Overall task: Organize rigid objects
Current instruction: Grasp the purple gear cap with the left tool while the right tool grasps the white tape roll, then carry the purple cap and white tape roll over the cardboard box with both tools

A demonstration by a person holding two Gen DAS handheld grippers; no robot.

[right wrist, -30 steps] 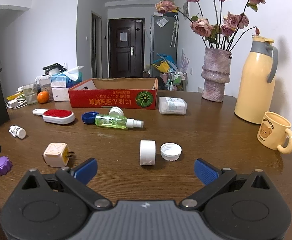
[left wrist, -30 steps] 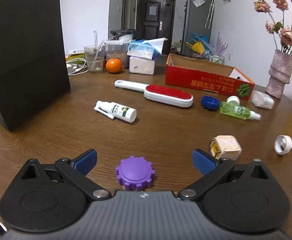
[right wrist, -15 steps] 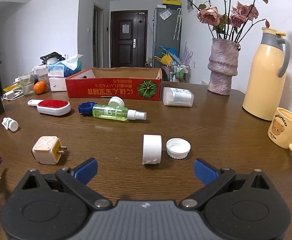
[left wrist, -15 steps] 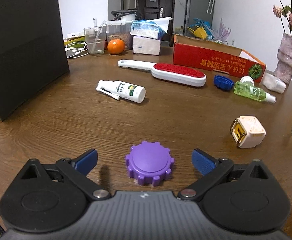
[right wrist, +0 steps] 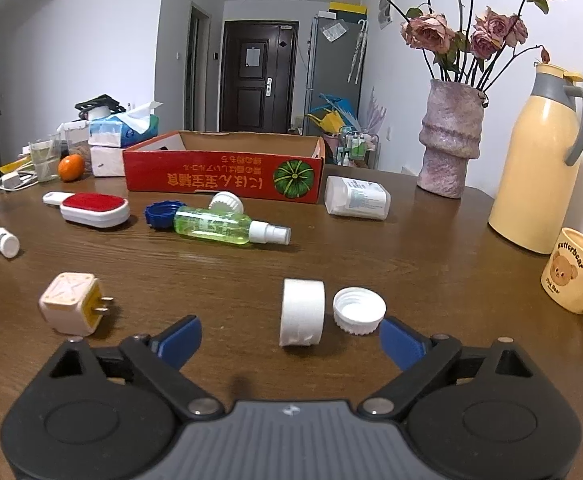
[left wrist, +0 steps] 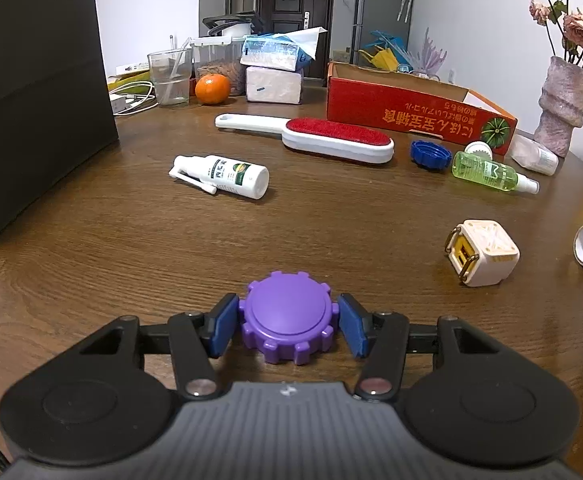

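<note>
Left gripper (left wrist: 287, 326): blue pads pressed on either side of the purple notched cap (left wrist: 287, 316), which sits on the wooden table (left wrist: 131, 248) near its front edge. Jaws have just closed in onto the cap.

Right gripper (right wrist: 289, 338): jaws wide but have just been narrowing, nothing gripped. Between and just beyond the fingertips stand a white cylinder on its side (right wrist: 302, 312) and an upturned white screw cap (right wrist: 358, 315), the two just beside each other, possibly touching; hard to tell.

Mid-table: cream plug adapter (right wrist: 71, 308), prongs pointing right. Farther back, a green spray bottle (right wrist: 227, 229) lying flat, a blue cap (right wrist: 161, 215) against its base. Lint brush (left wrist: 323, 140) and a white spray bottle (left wrist: 223, 176) lie toward the left. Red cardboard box (right wrist: 223, 174) open near the far edge.
</note>
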